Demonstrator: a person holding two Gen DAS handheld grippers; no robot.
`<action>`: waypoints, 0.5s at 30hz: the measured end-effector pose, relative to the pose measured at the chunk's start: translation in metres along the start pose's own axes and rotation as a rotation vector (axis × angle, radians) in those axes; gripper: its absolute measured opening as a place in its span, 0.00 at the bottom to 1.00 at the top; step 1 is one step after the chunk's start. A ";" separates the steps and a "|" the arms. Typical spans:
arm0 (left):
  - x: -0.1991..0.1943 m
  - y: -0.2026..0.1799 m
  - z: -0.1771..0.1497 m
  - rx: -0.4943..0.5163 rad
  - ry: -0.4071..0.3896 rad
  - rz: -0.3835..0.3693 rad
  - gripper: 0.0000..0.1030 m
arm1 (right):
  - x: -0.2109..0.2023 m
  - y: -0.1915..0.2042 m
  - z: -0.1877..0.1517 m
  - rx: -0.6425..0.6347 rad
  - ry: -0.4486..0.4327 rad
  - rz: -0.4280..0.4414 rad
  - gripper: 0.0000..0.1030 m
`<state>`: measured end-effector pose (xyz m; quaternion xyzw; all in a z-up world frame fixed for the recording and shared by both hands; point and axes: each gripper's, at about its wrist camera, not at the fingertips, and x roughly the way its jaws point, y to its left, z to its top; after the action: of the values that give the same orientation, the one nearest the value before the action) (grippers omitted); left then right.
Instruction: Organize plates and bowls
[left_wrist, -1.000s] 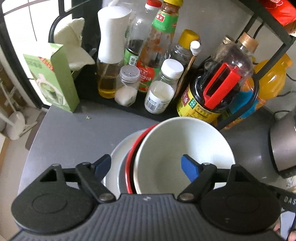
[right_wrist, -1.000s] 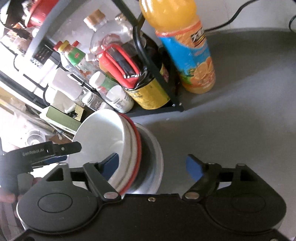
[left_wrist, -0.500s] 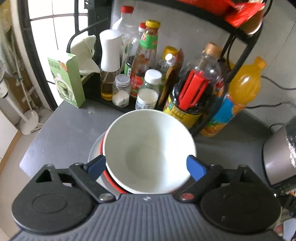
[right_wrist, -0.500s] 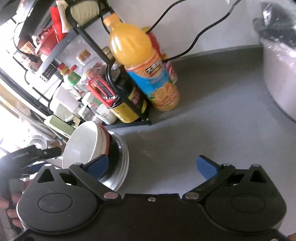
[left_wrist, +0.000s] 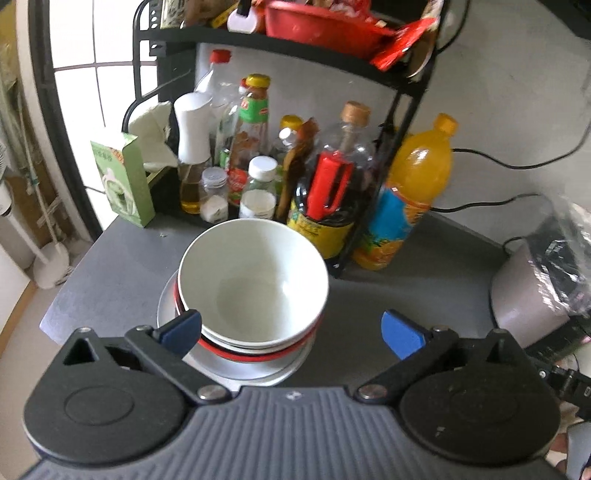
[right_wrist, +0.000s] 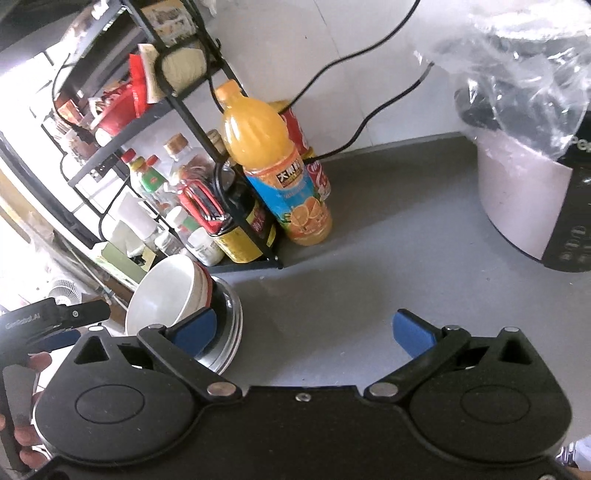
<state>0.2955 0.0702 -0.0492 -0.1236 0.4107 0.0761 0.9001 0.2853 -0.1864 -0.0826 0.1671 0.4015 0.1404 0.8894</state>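
A white bowl (left_wrist: 251, 280) sits on top of a stack: a red-rimmed bowl (left_wrist: 258, 356) under it and a silver metal plate (left_wrist: 236, 369) at the bottom, on the grey counter. The stack also shows in the right wrist view, with the white bowl (right_wrist: 162, 299) and the metal plate (right_wrist: 229, 325). My left gripper (left_wrist: 291, 328) is open and empty, above and just in front of the stack. My right gripper (right_wrist: 303, 328) is open and empty, to the right of the stack above bare counter. The left gripper's body (right_wrist: 48, 321) shows at the left edge.
A black wire rack (left_wrist: 399, 122) full of sauce bottles stands behind the stack. An orange juice bottle (left_wrist: 406, 192) stands beside it, with a green box (left_wrist: 123, 184) at left. A cooker (right_wrist: 532, 199) under a plastic bag sits at right. Cables run along the wall.
Both grippers have pulled back and up from the stack, so more of the counter and rack shows. The white bowl stays on the stack. Both stay open.
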 end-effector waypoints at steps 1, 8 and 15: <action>-0.004 0.001 -0.002 0.008 -0.010 -0.004 1.00 | -0.004 0.005 -0.003 0.003 -0.008 -0.004 1.00; -0.043 0.023 -0.017 0.061 -0.038 -0.049 1.00 | -0.037 0.047 -0.034 0.015 -0.096 -0.058 1.00; -0.076 0.055 -0.032 0.103 -0.053 -0.066 1.00 | -0.063 0.097 -0.066 -0.005 -0.143 -0.103 1.00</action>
<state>0.2102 0.1110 -0.0207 -0.0883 0.3857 0.0283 0.9179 0.1836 -0.1107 -0.0415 0.1539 0.3446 0.0832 0.9223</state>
